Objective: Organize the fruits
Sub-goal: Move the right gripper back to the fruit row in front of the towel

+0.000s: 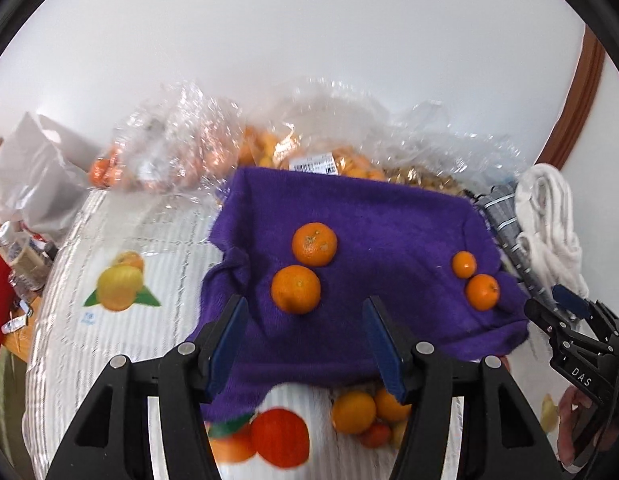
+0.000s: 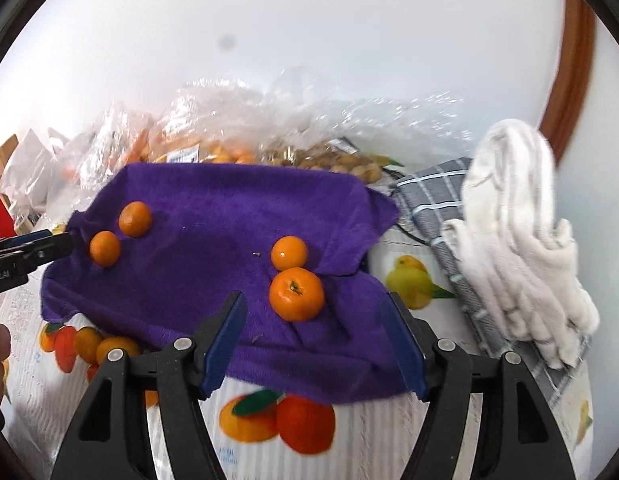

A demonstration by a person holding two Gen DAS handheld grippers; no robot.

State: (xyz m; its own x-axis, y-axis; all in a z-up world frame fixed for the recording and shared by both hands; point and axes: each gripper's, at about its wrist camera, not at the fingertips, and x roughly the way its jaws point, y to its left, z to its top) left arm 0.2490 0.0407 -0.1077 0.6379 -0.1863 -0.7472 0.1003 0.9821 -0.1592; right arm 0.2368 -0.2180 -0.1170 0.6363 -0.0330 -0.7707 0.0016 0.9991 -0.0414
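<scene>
While four oranges are lying on the cloth (image 1: pixel 369 216):
Left tool (image 1: pixel 305 344): gaping, holding nothing.
Right tool (image 2: pixel 315 344): gaping, holding nothing.
Behind: bags (image 1: pixel 329 120) crowding.
Right: towels (image 2: pixel 517 240) lying.

Both my wrist cameras look steeply down along my fingers (image 1: pixel 237 344) from close above; both share the purple cloth (image 1: pixel 369 216) and its four oranges.

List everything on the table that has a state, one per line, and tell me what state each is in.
left gripper: open, empty
right gripper: open, empty
purple towel: spread out, rumpled at edges
left pair of oranges: on towel, touching
right pair of oranges: on towel, touching
plastic bags: crumpled, holding fruit
white cloth: bunched up
grey striped cloth: folded, under white cloth
</scene>
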